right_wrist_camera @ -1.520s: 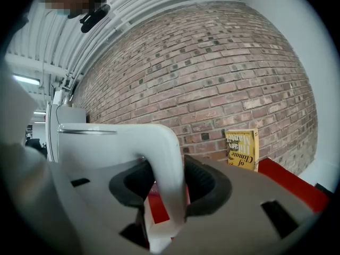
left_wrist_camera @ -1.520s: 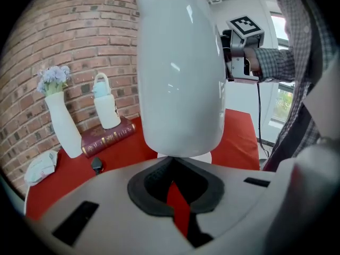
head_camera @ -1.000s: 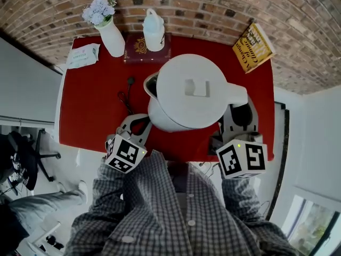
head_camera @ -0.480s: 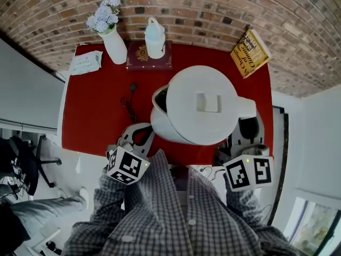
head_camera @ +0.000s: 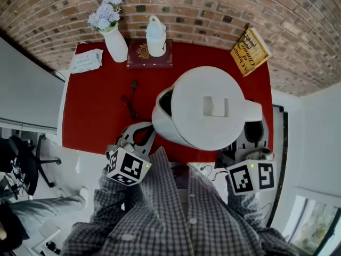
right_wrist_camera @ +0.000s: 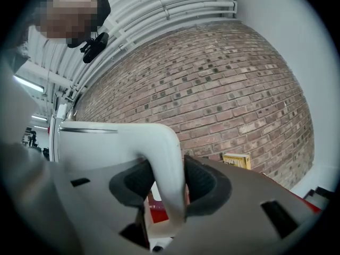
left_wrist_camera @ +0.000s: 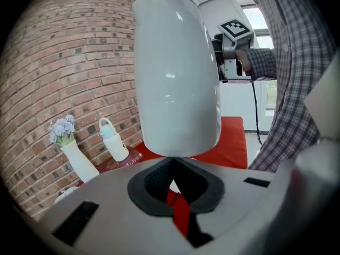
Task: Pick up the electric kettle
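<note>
Red tabletop [head_camera: 90,116] meets a rough brick wall [head_camera: 213,4]. In the head view a smooth, white, round-lidded kettle [head_camera: 210,113] is held clear of the table, between both grippers. In the left gripper view, the left gripper [left_wrist_camera: 172,185] has its grey jaws together with nothing between them, and the kettle's glossy body is just past its tips. In the right gripper view, the right gripper [right_wrist_camera: 167,187] clamps the kettle's curved handle [right_wrist_camera: 169,158] between dark pads.
</note>
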Demonstrator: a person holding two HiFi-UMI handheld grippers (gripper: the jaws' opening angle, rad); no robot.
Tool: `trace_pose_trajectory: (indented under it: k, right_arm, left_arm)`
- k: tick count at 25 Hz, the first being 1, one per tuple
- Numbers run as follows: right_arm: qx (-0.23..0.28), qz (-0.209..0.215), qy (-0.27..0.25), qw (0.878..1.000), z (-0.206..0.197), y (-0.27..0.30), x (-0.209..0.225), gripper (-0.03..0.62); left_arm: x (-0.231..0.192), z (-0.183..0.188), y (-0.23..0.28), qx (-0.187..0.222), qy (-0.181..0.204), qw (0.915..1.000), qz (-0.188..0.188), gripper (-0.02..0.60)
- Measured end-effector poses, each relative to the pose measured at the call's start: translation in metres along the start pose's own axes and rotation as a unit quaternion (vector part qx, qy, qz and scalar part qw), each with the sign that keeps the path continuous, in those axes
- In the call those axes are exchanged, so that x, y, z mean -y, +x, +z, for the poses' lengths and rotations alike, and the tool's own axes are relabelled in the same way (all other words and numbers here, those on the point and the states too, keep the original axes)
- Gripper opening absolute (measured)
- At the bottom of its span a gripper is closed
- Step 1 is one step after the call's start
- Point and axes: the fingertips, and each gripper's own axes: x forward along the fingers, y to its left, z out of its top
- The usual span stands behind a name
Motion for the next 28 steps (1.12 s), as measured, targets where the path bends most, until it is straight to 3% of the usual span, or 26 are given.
trace_pose_trajectory:
  k: [28]
  right_arm:
    - [0.008,-0.019,-0.008,1.000,0.007,-0.014,0.000,0.165]
  left_arm:
    - [0.008,0.006,-0.002,0.019,-0.002,0.9997,-0.013,0.002]
